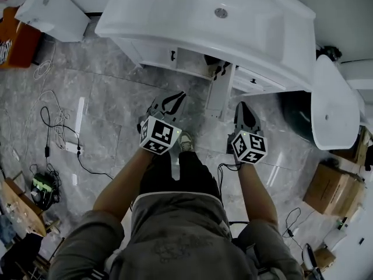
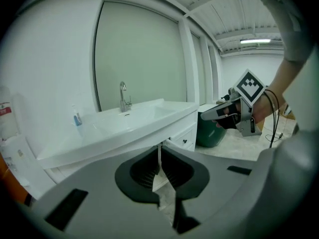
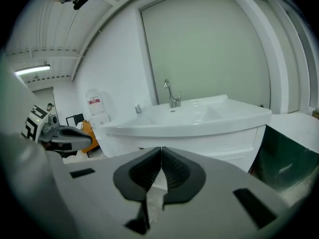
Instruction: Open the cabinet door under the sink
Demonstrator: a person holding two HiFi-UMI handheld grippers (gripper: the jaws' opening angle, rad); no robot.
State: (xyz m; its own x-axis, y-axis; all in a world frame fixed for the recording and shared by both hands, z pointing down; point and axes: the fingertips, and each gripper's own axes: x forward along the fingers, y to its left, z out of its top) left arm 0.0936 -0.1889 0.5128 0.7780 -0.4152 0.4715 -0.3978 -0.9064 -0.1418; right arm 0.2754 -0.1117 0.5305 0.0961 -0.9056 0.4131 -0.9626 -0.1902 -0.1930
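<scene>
My left gripper [image 2: 159, 153] has its jaws pressed together with nothing between them. My right gripper [image 3: 161, 156] is closed the same way and is also empty. I hold both side by side, low in front of the white sink [image 1: 256, 37]. Beyond and between them, the cabinet door [image 1: 218, 95] under the basin stands swung outward, edge toward me, over the grey marble floor [image 1: 111, 104].

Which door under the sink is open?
The middle door, swung straight out. The left front and right front sit shut.
</scene>
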